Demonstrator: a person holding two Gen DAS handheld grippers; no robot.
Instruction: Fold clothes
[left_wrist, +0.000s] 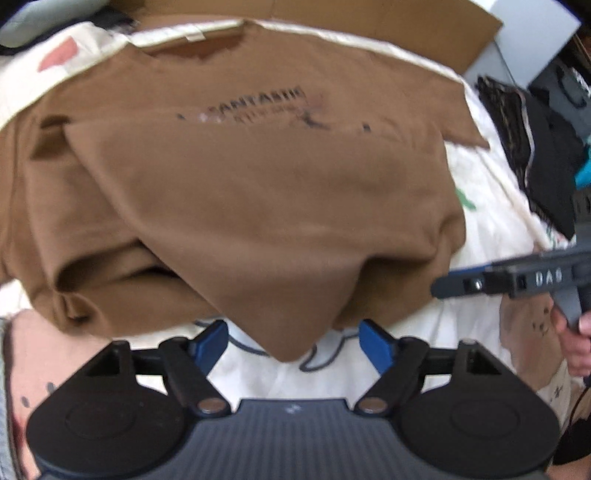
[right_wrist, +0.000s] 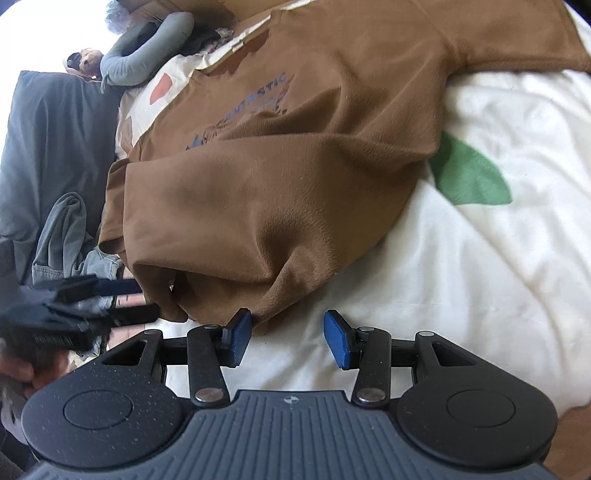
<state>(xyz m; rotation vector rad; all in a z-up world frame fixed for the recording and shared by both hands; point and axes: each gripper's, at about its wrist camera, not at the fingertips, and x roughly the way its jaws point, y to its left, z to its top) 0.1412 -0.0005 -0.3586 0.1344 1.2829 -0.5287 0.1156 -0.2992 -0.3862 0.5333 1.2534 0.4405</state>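
Note:
A brown T-shirt (left_wrist: 258, 192) with dark chest lettering lies partly folded on a white printed bed cover (left_wrist: 491, 206). Its lower part is folded up over the body and a corner of the fold hangs toward my left gripper (left_wrist: 293, 341), which is open with the corner between its blue pads, not clamped. My right gripper (right_wrist: 288, 338) is open and empty, just off the shirt's (right_wrist: 280, 177) bunched near edge on the cover (right_wrist: 480, 280). The right gripper also shows in the left wrist view (left_wrist: 439, 286), the left one in the right wrist view (right_wrist: 147, 299) at the shirt's edge.
Dark clothes (left_wrist: 535, 147) are piled at the cover's right edge, flat cardboard (left_wrist: 406, 26) lies beyond the shirt. Grey and denim garments (right_wrist: 62, 229) and a dark blue cushion (right_wrist: 55, 140) lie along the other side. A green leaf print (right_wrist: 469, 177) marks the cover.

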